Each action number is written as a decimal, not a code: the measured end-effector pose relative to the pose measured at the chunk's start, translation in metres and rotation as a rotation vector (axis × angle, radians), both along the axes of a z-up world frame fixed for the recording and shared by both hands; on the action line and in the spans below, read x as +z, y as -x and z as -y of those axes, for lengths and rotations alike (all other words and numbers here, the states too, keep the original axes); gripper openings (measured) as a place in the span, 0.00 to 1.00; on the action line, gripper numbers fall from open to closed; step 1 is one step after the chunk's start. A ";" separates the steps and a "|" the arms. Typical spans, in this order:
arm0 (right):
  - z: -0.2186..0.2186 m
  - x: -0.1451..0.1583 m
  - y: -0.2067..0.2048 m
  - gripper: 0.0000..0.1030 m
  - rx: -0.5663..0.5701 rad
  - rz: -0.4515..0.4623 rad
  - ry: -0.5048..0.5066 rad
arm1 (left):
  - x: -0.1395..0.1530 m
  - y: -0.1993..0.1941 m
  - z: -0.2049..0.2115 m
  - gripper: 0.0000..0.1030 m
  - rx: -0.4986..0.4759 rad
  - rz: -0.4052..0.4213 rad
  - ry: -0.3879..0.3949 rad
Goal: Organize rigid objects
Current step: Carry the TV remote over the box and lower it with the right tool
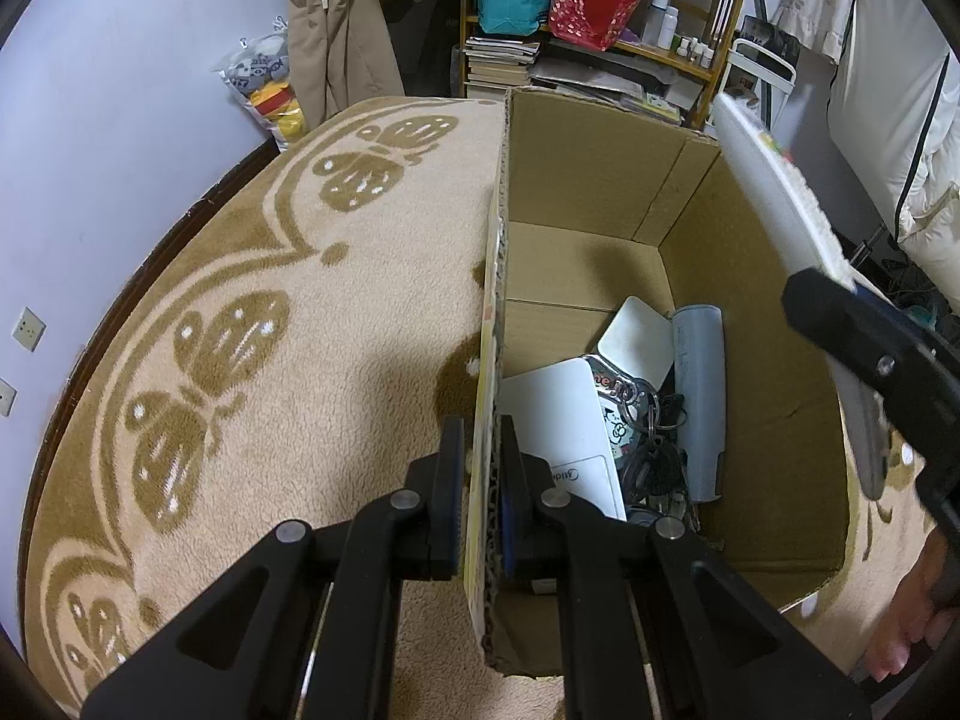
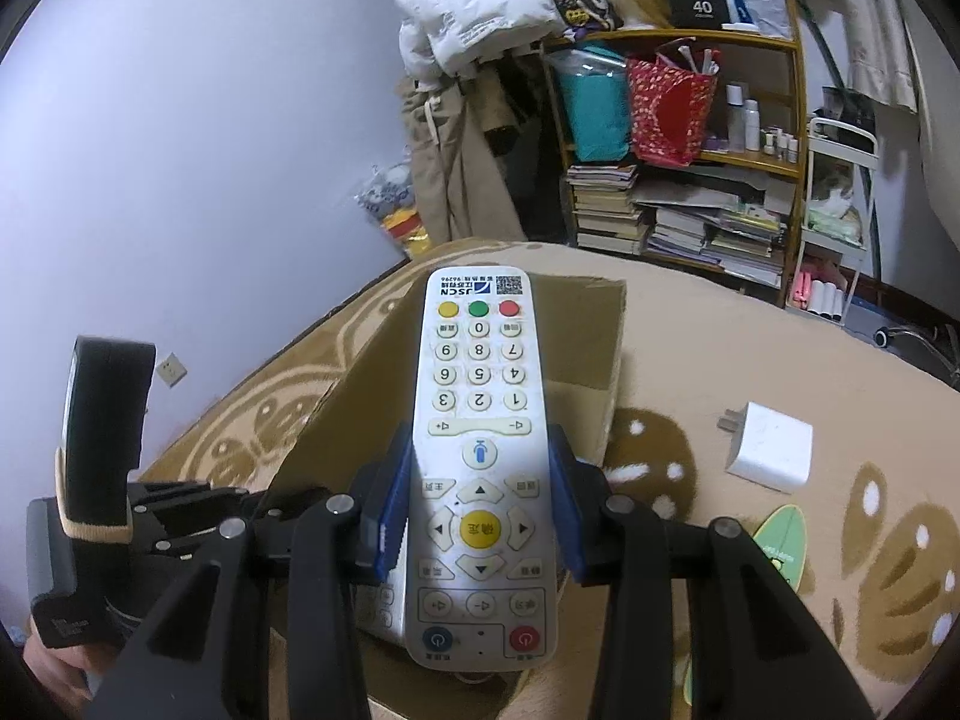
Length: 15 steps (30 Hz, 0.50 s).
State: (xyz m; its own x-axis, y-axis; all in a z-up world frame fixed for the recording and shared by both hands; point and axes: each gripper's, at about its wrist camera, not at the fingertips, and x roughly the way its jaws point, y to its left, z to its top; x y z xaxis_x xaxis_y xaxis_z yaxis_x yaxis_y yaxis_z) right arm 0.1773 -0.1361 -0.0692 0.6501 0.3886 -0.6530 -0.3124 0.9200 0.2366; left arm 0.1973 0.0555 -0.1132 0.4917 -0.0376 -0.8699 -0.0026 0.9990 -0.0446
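My right gripper (image 2: 480,516) clamps the remote (image 2: 479,456), long axis toward 12; left gripper (image 1: 483,474) pinches the box (image 1: 600,240) wall. Box opening is below the remote, w/ the right hand nearer.

wall (image 1: 120,90): pale lilac | shelf (image 2: 678,180): cluttered wood | blanket (image 1: 270,360): butterfly-patterned

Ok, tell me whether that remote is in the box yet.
Not yet. The right gripper holds the remote clamped above the cardboard box; the left gripper grips the box's wall.
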 end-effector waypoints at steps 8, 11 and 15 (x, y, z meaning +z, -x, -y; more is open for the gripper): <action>-0.005 -0.011 -0.003 0.43 0.006 -0.025 0.044 | 0.000 0.000 0.000 0.10 0.002 -0.001 0.004; -0.010 -0.015 -0.002 0.43 0.015 -0.025 0.076 | -0.001 0.001 0.001 0.10 0.000 0.000 0.003; -0.015 -0.018 0.000 0.43 0.024 -0.020 0.114 | -0.001 0.001 0.001 0.10 0.002 0.000 0.005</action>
State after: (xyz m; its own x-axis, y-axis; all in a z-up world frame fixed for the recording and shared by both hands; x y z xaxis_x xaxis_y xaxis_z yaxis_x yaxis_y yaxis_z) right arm 0.1772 -0.1208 -0.0874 0.6276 0.3265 -0.7068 -0.3308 0.9336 0.1376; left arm 0.1964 0.0545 -0.1140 0.4917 -0.0409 -0.8698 -0.0041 0.9988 -0.0493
